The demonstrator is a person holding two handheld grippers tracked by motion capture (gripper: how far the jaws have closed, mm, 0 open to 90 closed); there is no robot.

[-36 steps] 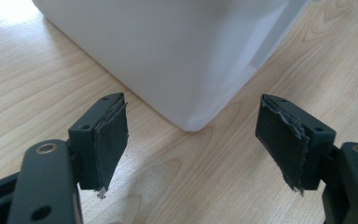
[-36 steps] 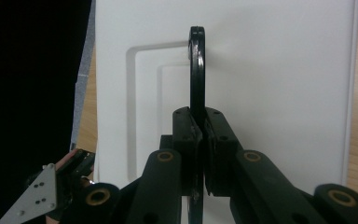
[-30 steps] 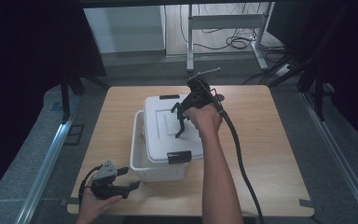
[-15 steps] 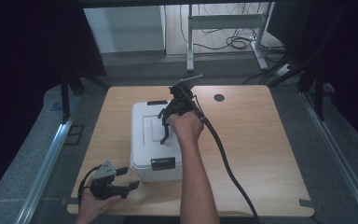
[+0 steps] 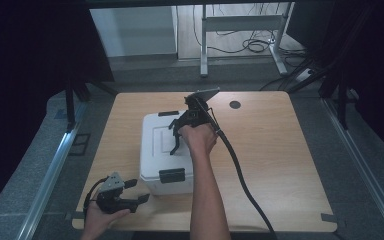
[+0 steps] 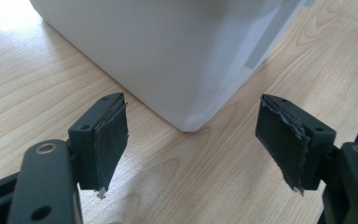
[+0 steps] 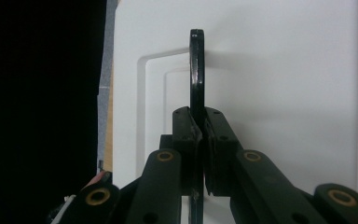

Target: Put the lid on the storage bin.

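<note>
the white box (image 5: 165, 150) sits on the table (image 5: 280, 165), nearer the table's left edge than its right, with a wide bare stretch of wood to the box's right and a narrower strip on its left. the right hand-held gripper (image 5: 176, 142) hangs over the box's lid, jaws pressed together on the thin black handle (image 7: 196, 70), which stands upright off the lid. the left hand-held gripper (image 5: 132, 192) rests by the box's near left corner, close to the table's front edge, jaws apart and holding nothing. the right gripper view shows the pads (image 7: 186, 135) squeezing the handle, too small to read from above. the left gripper view shows the box's rounded bottom corner (image 6: 191, 122) just beyond the open pads.
</note>
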